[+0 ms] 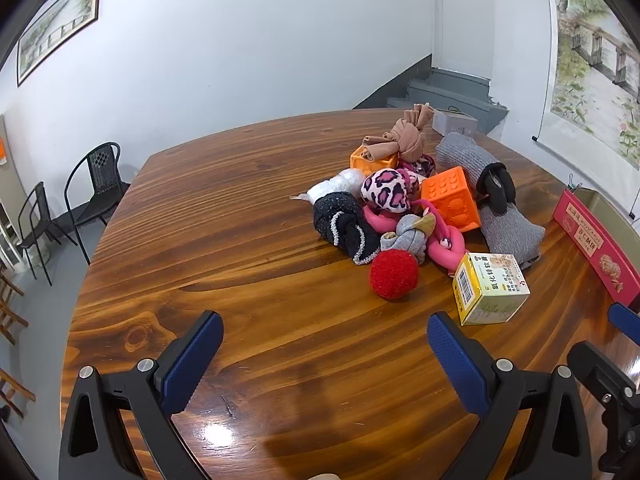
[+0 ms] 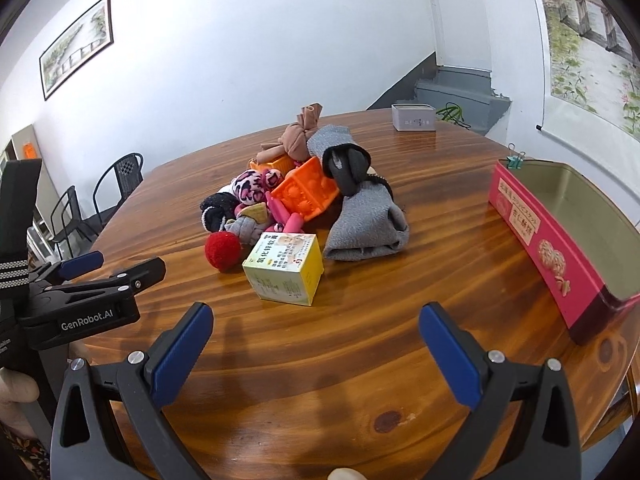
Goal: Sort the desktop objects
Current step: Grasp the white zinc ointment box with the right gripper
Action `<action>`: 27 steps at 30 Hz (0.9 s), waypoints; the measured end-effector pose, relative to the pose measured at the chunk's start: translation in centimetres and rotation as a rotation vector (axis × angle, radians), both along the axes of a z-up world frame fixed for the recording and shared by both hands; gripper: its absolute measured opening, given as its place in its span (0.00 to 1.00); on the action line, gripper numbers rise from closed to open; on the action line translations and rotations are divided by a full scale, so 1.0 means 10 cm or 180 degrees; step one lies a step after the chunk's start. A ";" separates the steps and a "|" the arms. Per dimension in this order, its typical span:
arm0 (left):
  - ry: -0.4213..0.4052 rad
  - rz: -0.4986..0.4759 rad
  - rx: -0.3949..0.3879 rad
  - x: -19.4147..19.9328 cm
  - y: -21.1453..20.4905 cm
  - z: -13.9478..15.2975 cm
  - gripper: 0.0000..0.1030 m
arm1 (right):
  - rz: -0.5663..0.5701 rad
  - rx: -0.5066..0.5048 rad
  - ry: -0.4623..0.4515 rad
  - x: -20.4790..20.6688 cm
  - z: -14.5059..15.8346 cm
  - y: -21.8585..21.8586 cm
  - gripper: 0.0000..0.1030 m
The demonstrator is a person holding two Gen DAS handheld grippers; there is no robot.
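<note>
A pile of objects lies on the wooden table (image 1: 240, 240): a red fuzzy ball (image 1: 394, 275), a yellow medicine box (image 1: 490, 288), orange cubes (image 1: 450, 200), a pink leopard sock roll (image 1: 386, 191), black socks (image 1: 344, 226), grey cloth (image 1: 508, 228), a tan knotted stocking (image 1: 406, 138). The box (image 2: 286, 270) and ball (image 2: 222, 251) are nearest in the right wrist view. My left gripper (image 1: 324, 332) is open and empty, short of the ball. My right gripper (image 2: 314, 322) is open and empty, just short of the box.
An open pink tin (image 2: 560, 240) stands at the table's right edge, with a green binder clip (image 2: 516, 160) on its far corner. A small grey box (image 2: 414, 117) sits at the far edge. Black chairs (image 1: 100, 184) stand left of the table.
</note>
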State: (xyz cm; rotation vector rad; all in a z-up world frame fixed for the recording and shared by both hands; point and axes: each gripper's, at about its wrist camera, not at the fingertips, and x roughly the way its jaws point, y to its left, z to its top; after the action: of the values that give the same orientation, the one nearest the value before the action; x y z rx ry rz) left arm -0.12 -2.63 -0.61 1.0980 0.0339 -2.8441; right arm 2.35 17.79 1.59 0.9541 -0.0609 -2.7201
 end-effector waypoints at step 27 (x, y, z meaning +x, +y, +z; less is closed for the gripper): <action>-0.0339 0.0376 0.0202 -0.05 -0.47 -0.22 1.00 | -0.0074 0.0127 -0.0526 -0.87 -0.27 -0.55 0.95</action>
State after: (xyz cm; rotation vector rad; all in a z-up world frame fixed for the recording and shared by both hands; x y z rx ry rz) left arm -0.62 -7.28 -2.82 1.2153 0.1763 -2.6941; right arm -6.38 12.27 -1.12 1.1953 -0.0493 -2.6667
